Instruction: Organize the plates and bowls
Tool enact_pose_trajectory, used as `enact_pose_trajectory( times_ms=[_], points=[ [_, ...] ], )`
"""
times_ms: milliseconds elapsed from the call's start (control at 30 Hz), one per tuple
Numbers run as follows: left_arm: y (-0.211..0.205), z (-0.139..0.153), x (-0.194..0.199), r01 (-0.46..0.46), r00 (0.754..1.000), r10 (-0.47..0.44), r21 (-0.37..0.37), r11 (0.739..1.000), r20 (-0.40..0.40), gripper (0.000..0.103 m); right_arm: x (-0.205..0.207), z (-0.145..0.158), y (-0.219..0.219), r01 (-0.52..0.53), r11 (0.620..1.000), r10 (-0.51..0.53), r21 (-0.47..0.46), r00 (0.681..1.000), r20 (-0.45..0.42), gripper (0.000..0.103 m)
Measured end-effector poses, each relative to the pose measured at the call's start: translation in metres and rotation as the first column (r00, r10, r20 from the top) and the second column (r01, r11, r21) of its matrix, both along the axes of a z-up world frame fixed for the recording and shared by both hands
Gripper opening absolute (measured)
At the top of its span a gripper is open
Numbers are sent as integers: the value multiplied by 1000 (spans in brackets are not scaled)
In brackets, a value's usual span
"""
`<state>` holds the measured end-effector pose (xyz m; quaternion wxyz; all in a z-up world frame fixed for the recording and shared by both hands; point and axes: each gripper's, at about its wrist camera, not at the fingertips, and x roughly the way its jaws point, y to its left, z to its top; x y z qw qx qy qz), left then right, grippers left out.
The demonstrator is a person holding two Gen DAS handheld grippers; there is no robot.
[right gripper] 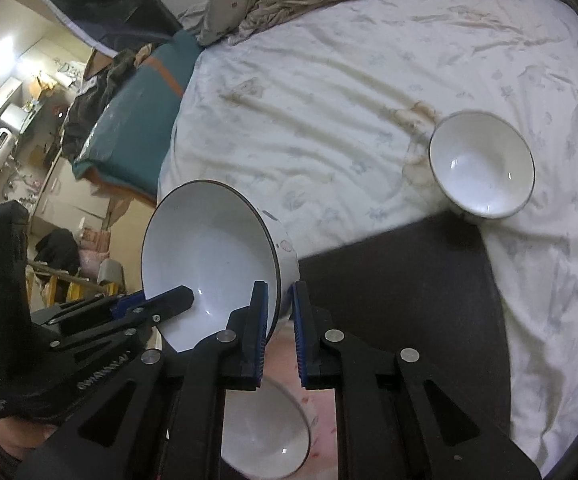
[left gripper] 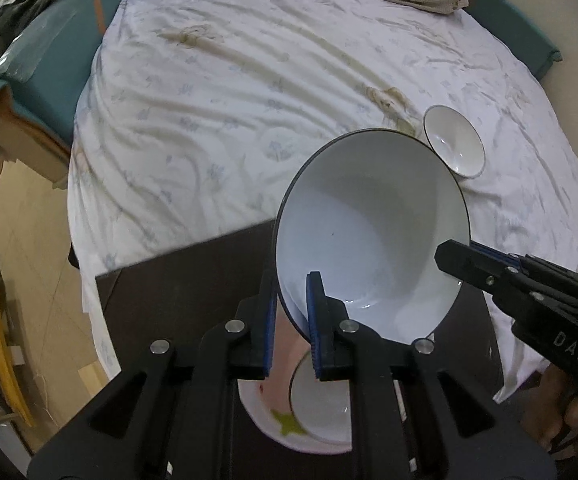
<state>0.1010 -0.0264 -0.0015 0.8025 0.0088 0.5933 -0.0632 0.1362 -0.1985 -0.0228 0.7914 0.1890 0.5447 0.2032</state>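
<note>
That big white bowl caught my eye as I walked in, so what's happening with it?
A person is holding the big white bowl in the air with two handheld grippers. The left gripper and the right gripper are each shut on its rim, on different sides, and it hangs tilted. Below it, a small bowl sits on a pink plate on a dark board. Another small bowl rests on the bed sheet.

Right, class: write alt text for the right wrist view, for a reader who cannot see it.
Two black grippers, the right gripper and the left gripper, each pinch the rim of a large white bowl, held tilted above a dark board. A pink plate carrying a bowl lies below; a smaller bowl sits on the white bedsheet.
</note>
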Motion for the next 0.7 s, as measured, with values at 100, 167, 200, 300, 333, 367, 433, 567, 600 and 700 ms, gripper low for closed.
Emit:
enact_pose_trajectory(
  times_ms=[100, 167, 200, 300, 333, 367, 433, 567, 600, 700],
  points=[
    [7, 3, -20, 2, 1000, -2, 1, 1000, 9, 11, -16, 2, 6, -20, 1000, 20, -14, 1000, 8, 13],
    [10, 5, -36, 20, 999, -20, 4, 1000, 29, 12, -29, 5, 12, -40, 999, 41, -23, 999, 21, 13],
    [12, 5, -44, 26, 999, -26, 5, 1000, 33, 12, -36, 8, 15, -56, 998, 57, -37, 998, 35, 13],
    [19, 4, -60, 23, 1000, -22, -25, 999, 17, 12, -53, 12, 20, -78, 996, 80, -39, 996, 42, 13],
    [20, 2, -65, 22, 1000, -21, -32, 999, 11, 12, -60, 13, 22, -89, 995, 90, -42, 995, 42, 13],
    [21, 1, -69, 24, 1000, -24, -36, 999, 11, 12, -65, 13, 24, -97, 994, 99, -48, 994, 41, 13],
    [19, 0, -75, 37, 999, -36, -33, 999, 19, 12, -76, 10, 26, -111, 992, 113, -57, 993, 31, 13],
    [12, -6, -86, 57, 997, -55, -34, 998, 48, 11, -93, 4, 22, -107, 993, 108, -52, 994, 14, 14],
    [11, -8, -86, 56, 997, -54, -37, 998, 50, 11, -96, 2, 20, -101, 994, 102, -49, 995, 14, 14],
    [8, -14, -86, 55, 997, -54, -31, 998, 55, 11, -102, -6, 13, -73, 997, 74, -32, 997, 15, 14]
  ],
)
